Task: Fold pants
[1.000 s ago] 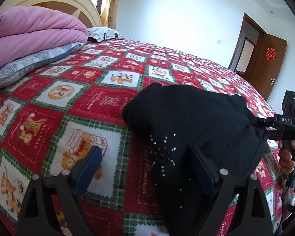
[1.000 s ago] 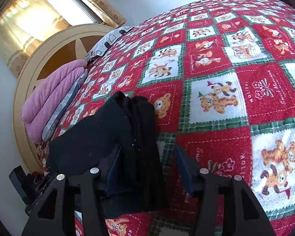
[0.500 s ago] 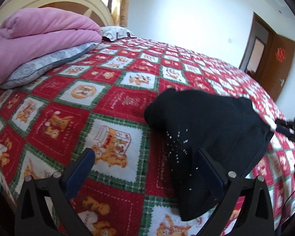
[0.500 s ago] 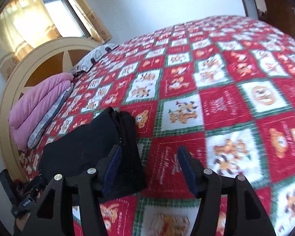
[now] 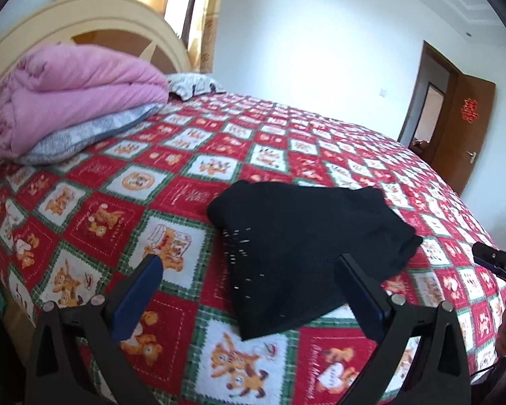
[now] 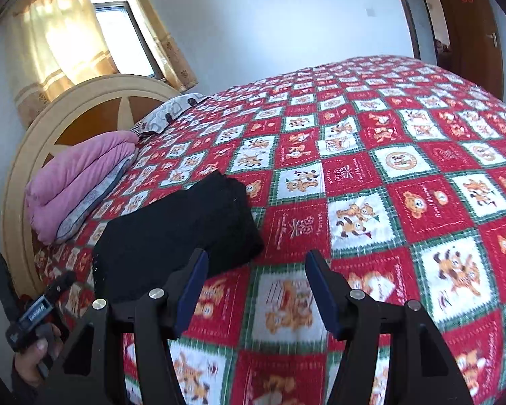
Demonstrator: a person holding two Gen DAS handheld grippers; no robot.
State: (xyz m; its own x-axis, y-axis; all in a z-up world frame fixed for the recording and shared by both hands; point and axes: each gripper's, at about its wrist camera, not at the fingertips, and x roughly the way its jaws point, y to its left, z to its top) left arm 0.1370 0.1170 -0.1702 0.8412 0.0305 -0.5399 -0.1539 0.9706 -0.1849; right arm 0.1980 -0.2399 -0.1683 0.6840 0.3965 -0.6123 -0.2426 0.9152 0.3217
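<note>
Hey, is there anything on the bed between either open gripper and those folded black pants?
Nothing visible. Only bare red patchwork bedspread lies between the left gripper and the folded black pants, and likewise before the right gripper. The pink quilt sits far off by the headboard.

Your right gripper is cut off at three o'clock; your left finger hides the pants' near edge.
</note>
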